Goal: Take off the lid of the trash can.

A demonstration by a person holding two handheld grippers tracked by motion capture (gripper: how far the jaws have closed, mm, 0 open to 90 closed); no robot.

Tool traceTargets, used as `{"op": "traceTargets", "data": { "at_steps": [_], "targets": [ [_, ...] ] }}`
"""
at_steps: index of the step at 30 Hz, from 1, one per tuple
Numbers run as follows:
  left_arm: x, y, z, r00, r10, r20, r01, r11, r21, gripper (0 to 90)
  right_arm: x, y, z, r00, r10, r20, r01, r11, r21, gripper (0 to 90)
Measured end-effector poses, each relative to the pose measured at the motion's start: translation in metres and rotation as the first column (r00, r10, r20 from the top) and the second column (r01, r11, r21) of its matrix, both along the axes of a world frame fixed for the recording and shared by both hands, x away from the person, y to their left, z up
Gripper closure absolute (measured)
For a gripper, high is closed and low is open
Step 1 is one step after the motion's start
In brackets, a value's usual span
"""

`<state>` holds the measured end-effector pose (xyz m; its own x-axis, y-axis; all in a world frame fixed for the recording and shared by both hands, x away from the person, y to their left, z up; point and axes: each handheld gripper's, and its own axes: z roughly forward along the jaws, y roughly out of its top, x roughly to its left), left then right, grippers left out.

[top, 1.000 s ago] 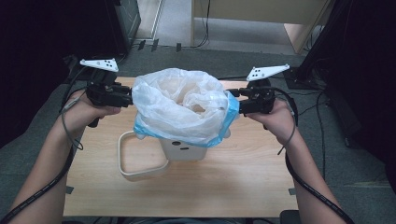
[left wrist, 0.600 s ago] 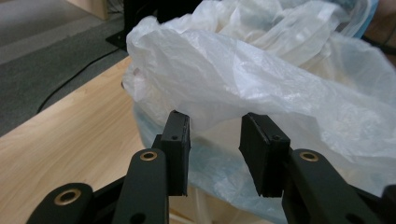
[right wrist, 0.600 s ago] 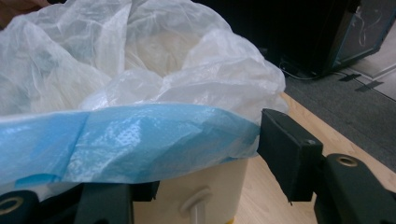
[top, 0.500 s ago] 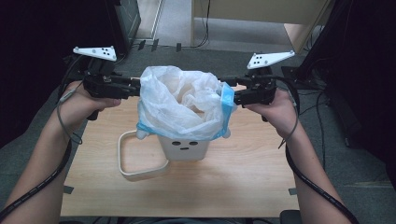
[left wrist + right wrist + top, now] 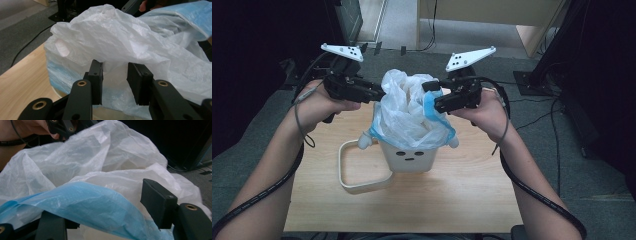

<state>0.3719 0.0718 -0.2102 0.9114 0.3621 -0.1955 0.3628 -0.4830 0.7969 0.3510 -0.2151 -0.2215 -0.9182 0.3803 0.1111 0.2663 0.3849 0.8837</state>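
Observation:
A white bin [image 5: 412,157] with a small face stands on the wooden table [image 5: 462,200]. A white plastic bag [image 5: 404,107] with a blue rim [image 5: 430,107] lines it and is bunched up above it. My left gripper [image 5: 379,94] is at the bag's left side. In the left gripper view its jaws [image 5: 115,75] stand a little apart with white film [image 5: 112,50] between and above them. My right gripper [image 5: 432,96] is at the bag's right side. In the right gripper view it [image 5: 103,207] is wide open, with the blue rim [image 5: 82,202] draped over its left jaw.
A beige loop-shaped frame [image 5: 347,172] lies on the table to the left of the bin and touches it. Black cables trail from both grippers along the forearms. Grey floor, dark furniture and cables surround the table at the back and sides.
Both grippers have risen and come inward from the bag's stretched-out sides. The bag's mouth, spread wide before, is now gathered into a tall bunch over the bin.

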Motion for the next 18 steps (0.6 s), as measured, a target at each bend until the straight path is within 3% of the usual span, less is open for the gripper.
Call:
{"op": "traceTargets", "data": {
  "at_steps": [4, 9, 13, 18],
  "targets": [
    [0.001, -0.007, -0.004, 0.9999, -0.007, -0.013, 0.007, 1.0000, -0.002, 69.7, 0.003, 0.010, -0.003, 0.9992, 0.030, -0.026, -0.030, 0.999, 0.014, 34.6],
    [0.005, -0.016, -0.005, 0.9971, -0.029, -0.071, 0.028, 0.9995, -0.014, 80.9, 0.007, 0.023, -0.003, 0.9964, 0.051, -0.068, -0.050, 0.998, 0.030, 31.3],
    [0.007, -0.023, -0.004, 0.9952, -0.062, -0.075, 0.059, 0.9975, -0.040, 84.0, 0.010, 0.037, -0.003, 0.9949, 0.069, -0.074, -0.070, 0.998, -0.004, 29.7],
    [0.009, -0.026, -0.002, 0.9946, -0.075, -0.072, 0.072, 0.9967, -0.036, 86.9, 0.011, 0.053, -0.002, 0.9949, 0.060, -0.081, -0.064, 0.997, -0.039, 28.7]
  ]
}}
